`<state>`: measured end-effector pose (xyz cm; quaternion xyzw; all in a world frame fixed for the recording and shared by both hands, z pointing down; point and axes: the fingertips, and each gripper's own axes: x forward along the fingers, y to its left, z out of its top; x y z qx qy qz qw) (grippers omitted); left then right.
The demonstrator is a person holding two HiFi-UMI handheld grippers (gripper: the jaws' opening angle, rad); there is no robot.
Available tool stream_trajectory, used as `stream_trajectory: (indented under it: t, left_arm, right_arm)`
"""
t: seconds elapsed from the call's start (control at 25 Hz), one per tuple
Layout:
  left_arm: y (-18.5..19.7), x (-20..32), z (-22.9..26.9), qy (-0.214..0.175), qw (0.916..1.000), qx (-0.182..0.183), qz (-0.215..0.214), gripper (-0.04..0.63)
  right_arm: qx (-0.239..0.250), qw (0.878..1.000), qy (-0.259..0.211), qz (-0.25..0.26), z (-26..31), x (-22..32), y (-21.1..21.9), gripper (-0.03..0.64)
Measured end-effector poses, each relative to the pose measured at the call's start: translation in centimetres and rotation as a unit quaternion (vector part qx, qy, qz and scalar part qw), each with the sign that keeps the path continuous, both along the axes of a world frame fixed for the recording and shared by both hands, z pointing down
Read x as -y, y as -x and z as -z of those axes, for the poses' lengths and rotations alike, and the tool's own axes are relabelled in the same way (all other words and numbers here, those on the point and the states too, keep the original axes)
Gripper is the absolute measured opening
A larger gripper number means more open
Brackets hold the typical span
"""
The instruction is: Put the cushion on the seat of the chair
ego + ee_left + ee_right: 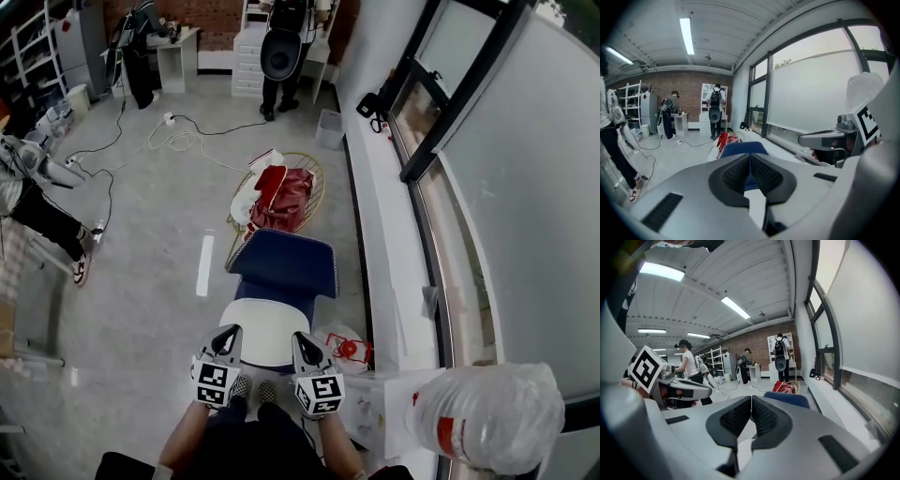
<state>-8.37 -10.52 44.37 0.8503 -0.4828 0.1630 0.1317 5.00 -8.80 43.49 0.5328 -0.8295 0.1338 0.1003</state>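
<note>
Clearly, left gripper (pixel 232 331) and right gripper (pixel 299 337) bear markers (pixel 214 382).

Head view looks steeply down; the 2 gripper views look ahead, sharing the chair (pixel 281 262).

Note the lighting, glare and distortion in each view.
Head view: even light, a bright streak on the floor, likely lamp glare; the window frame bows. Left gripper view: the strip light is blown out, corners vignette black. Right gripper view: ceiling lines curve strongly, the window pane washes white.

Lab/wkshop, brick wall (pixel 214 17), metal shelving (pixel 34 49), floor cables (pixel 187 127)
</note>
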Motion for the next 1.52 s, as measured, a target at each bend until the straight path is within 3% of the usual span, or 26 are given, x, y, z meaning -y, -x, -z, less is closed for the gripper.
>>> stream_trajectory:
  t: [0.44,0.84,1.52]
  left_arm:
    - [-1.8,-1.7,6.7,-0.065,0.9966,-0.025,-0.045,0.025]
    - [-1.8,-2.7,9.8,-0.108,0.9925,-0.028,-0.049,0.025]
    - [-1.9,-3.2,10.2,-0.111,0.9923,-0.025,-0.05,0.025]
  right_arm:
    - [0.011,0.998,-0.049,-0.031,5.3,-2.2,-1.1,0.031]
    - [0.012,0.996,-0.086,-0.034,8.0,-3.2,-1.2,0.031]
    - [0.007,0.996,-0.085,-0.025,8.1,-3.8,-0.5,0.031]
